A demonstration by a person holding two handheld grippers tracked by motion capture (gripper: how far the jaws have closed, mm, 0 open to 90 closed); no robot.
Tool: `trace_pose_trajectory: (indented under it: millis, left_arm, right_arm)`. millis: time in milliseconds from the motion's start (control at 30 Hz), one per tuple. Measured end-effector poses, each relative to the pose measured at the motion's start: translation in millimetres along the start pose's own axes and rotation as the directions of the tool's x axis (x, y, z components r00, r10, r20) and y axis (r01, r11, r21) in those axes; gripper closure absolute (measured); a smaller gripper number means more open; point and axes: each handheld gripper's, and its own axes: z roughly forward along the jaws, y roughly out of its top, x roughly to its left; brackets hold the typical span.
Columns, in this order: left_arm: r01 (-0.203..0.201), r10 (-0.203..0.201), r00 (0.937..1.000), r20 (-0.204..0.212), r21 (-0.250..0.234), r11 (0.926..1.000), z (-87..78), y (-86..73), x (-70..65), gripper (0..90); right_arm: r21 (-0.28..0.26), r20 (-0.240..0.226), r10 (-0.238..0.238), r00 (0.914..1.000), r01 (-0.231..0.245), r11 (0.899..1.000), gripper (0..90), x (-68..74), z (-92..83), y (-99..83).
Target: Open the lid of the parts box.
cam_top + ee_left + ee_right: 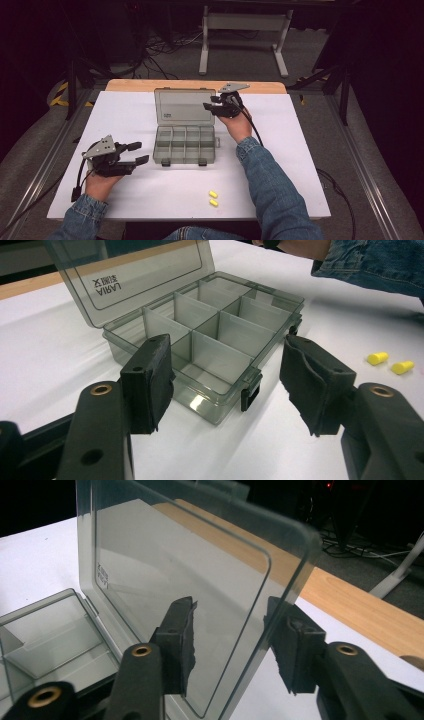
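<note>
The right gripper (210,106), jaws released astride the raised lid (184,106), props the organiser box (184,145) open at twelve o'clock, while the left gripper (141,153) waits at nine o'clock, jaws parted and empty.

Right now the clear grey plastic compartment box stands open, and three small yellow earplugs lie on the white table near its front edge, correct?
Not three: the high view shows two small yellow earplugs on the white table. The clear grey plastic compartment box does stand open.
</note>
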Motion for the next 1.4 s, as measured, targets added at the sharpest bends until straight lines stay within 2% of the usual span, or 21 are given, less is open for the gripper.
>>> trace_pose_trajectory:
  millis: [267, 433, 767, 900, 1100, 1400]
  left_arm:
    - [-0.001, 0.001, 1.0, 0.0, 0.004, 1.0, 0.3, -0.4, -0.4, 37.6]
    - [-0.001, 0.001, 1.0, 0.0, 0.004, 1.0, 0.2, -0.6, -0.4, 37.6]
    - [-0.003, 0.003, 1.0, 0.0, 0.006, 1.0, 0.2, -0.8, -0.4, 37.2]
    - [-0.001, 0.001, 1.0, 0.002, 0.005, 1.0, 0.3, -1.0, -0.2, 37.1]
    - [-0.001, 0.001, 1.0, 0.001, 0.007, 1.0, 0.3, -1.1, -0.1, 37.1]
    - [-0.001, 0.001, 1.0, 0.002, 0.005, 1.0, 0.6, -1.4, -0.2, 36.4]
  right_arm:
    - [0.026, -0.001, 0.029, 0.9996, -0.029, 0.999, 44.1, -4.3, 11.8, -9.4]
    - [0.034, -0.01, 0.058, 0.9983, -0.058, 0.998, 41.6, -7.0, 17.2, -14.5]
    - [0.087, -0.027, 0.106, 0.9939, -0.104, 0.991, 38.3, -11.0, 25.4, -25.5]
    - [0.119, -0.044, 0.135, 0.9898, -0.129, 0.985, 37.2, -12.6, 28.7, -30.4]
    - [0.139, -0.056, 0.152, 0.9868, -0.143, 0.98, 37.2, -14.2, 29.7, -33.2]
    - [0.182, -0.079, 0.212, 0.9741, -0.195, 0.964, 37.6, -18.8, 31.2, -38.8]
